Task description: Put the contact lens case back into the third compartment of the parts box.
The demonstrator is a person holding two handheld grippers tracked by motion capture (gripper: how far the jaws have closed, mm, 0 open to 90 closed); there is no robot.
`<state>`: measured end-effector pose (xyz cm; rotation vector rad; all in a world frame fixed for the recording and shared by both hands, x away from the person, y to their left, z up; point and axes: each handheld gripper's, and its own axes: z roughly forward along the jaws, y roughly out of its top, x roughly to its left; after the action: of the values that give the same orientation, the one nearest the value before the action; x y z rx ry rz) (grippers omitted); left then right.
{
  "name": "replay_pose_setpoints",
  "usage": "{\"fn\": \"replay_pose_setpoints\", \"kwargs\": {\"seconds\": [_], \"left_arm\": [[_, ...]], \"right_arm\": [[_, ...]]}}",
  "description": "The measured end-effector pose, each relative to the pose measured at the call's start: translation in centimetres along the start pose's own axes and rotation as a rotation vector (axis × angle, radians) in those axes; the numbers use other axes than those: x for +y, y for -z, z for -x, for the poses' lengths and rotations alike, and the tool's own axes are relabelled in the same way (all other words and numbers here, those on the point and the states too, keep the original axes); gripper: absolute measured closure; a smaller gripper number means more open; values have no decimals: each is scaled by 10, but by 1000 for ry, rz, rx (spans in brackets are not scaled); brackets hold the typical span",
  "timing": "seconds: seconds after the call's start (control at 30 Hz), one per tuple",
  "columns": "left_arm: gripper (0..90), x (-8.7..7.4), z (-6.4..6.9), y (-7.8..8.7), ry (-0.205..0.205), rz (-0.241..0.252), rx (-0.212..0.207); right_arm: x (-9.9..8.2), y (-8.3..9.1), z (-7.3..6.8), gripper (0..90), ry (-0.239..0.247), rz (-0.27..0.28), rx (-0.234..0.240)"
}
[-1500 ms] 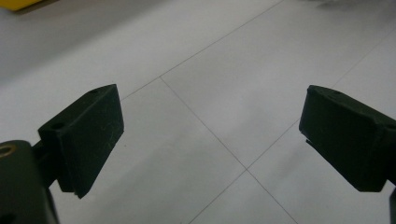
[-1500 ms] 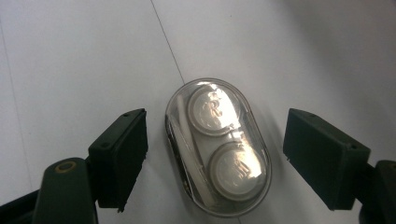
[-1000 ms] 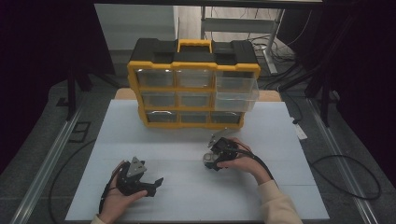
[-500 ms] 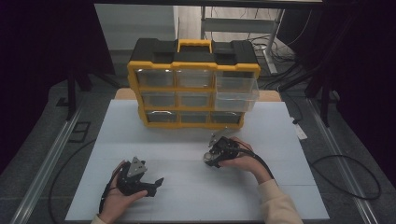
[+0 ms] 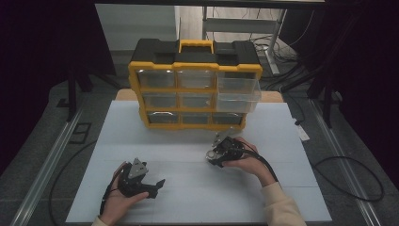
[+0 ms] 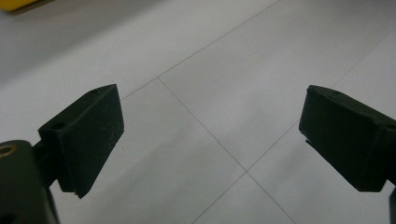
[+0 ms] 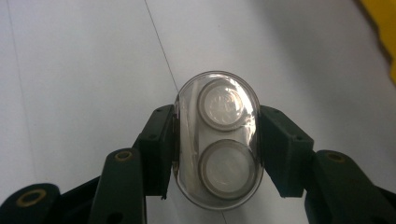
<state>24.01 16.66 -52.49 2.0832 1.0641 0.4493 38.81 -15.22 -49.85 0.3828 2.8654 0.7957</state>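
1 pick done: our right gripper [image 7: 217,154] has just closed onto the clear 2-coin-cell blister pack [image 7: 217,140], centre frame; stowing in the yellow drawer organizer [image 5: 195,89] is left; left gripper [image 6: 210,140] wide open, empty.

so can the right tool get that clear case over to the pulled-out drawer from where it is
Probably yes. The right tool is clamped on the clear case, and the white table between it and the pulled-out drawer looks bare. The drawer's top is open.
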Motion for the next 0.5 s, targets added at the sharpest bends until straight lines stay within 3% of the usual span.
{"fn": "replay_pose_setpoints", "kwargs": {"seconds": [0.5], "left_arm": [[73,0,0,0,-3,-1,-2]], "right_arm": [[-3,21,-7,489,-50,75,-24]]}}
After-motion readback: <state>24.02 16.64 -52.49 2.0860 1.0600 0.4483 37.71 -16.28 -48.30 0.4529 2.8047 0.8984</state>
